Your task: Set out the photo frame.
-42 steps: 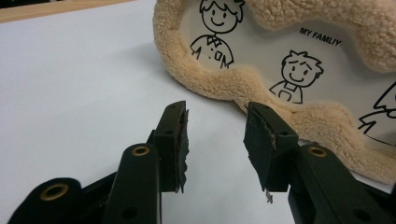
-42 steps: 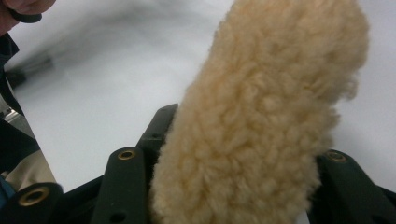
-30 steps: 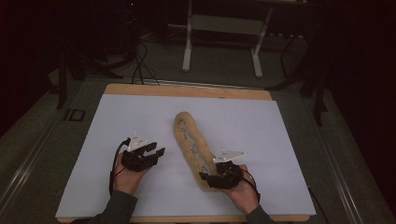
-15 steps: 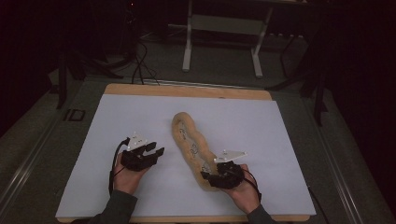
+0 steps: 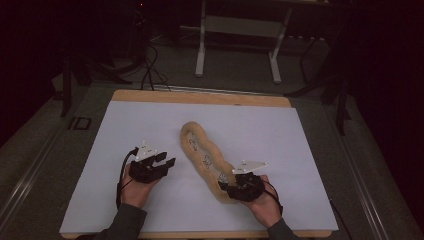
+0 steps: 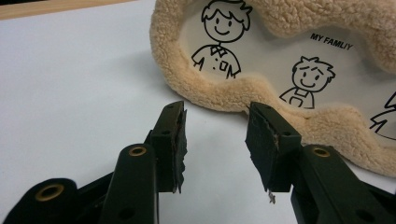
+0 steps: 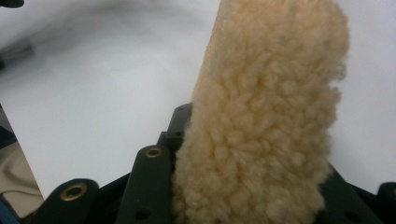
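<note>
A long wavy tan fleece frame (image 5: 202,155) lies diagonally on the white sheet (image 5: 125,130), its inner panel printed with cartoon figures and "MY FAMLIY". My right gripper (image 5: 226,186) is at its near end. In the right gripper view the fleece (image 7: 261,116) stands edgewise between the jaws, which have just been closing and press on it. My left gripper (image 5: 166,160) rests left of the frame, open with nothing between its fingers. In the left gripper view its jaws (image 6: 215,135) point at the fleece rim (image 6: 224,93), a short gap away.
The white sheet covers a wooden tabletop (image 5: 200,96). Behind the table a metal stand (image 5: 240,25) and cables (image 5: 150,70) are on the dark floor. Bare sheet stretches left and right of the frame.
The right gripper's jaws have drawn in on the near end of the fleece frame, and the frame's far end has shifted slightly left. Both hands stay in place.
</note>
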### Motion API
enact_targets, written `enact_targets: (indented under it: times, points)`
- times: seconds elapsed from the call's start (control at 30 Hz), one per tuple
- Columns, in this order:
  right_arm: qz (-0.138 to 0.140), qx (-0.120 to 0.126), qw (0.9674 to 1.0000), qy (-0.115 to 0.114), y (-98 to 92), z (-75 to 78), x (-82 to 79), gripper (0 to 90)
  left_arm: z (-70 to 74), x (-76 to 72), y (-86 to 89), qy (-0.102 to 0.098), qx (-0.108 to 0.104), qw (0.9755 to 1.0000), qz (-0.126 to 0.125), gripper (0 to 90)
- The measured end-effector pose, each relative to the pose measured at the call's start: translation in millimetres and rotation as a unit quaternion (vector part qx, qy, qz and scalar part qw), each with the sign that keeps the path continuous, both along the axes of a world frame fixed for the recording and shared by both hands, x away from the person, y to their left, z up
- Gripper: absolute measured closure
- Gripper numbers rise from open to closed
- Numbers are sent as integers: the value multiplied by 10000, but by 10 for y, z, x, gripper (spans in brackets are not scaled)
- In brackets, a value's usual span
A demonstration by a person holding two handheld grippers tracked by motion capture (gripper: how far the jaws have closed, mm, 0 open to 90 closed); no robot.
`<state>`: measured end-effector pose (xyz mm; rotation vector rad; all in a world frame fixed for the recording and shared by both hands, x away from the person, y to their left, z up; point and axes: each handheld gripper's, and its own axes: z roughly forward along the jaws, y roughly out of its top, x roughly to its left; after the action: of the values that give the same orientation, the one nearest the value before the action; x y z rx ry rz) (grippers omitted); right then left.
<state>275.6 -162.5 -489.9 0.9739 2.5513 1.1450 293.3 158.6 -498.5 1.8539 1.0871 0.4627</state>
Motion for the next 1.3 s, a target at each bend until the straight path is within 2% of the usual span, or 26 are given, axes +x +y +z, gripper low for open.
enact_targets:
  times: [0.3,0.63,0.9,1.17,1.3]
  points:
    - [134,41,9999,-23,-57,-4,35,670,-5,9,13,-1,-8,10000,23,576]
    - [536,237,9983,-68,-129,-29,114,701,-10,22,32,4,6,10000,76,567]
    - [844,159,9959,-270,-108,-24,105,715,-14,51,90,-34,40,9996,293,557]
    - [936,200,9950,-267,-121,-28,127,715,-92,187,146,-5,215,9979,607,552]
    - [969,224,9948,-237,-131,-29,143,713,-131,242,118,6,250,9979,604,552]
